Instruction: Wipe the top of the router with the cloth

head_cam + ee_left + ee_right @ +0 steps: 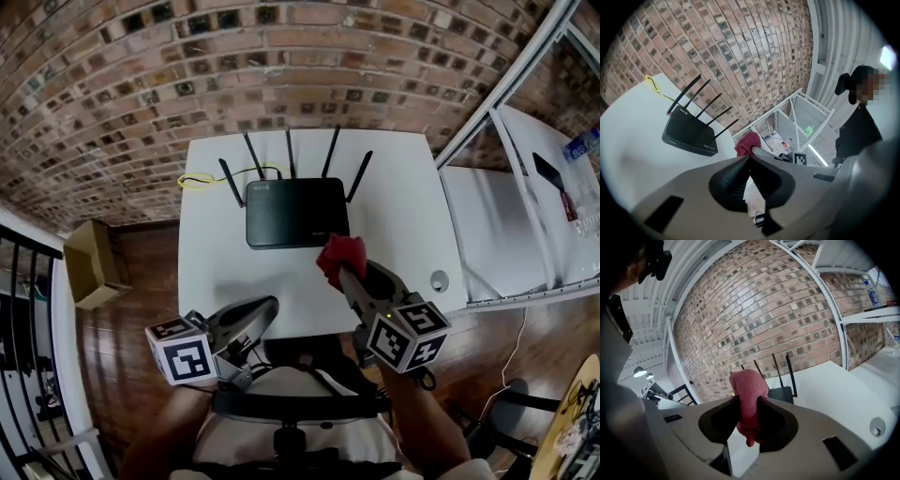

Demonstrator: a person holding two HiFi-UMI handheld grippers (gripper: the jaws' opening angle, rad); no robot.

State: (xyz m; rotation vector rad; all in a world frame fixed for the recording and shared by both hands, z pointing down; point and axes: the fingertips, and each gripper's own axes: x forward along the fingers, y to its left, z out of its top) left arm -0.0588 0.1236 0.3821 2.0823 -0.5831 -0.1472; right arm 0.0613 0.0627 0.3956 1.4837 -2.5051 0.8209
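A white table is set against a brick wall, and a black router is laid flat on it. A cardboard box is seen on the floor; its contents cannot be told. The left gripper is closed on nothing. The right gripper is clamped on the red cloth, near the router's front corner.

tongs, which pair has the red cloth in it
The right tongs: the red cloth is pinched between their jaws. The left tongs are shut with nothing in them.
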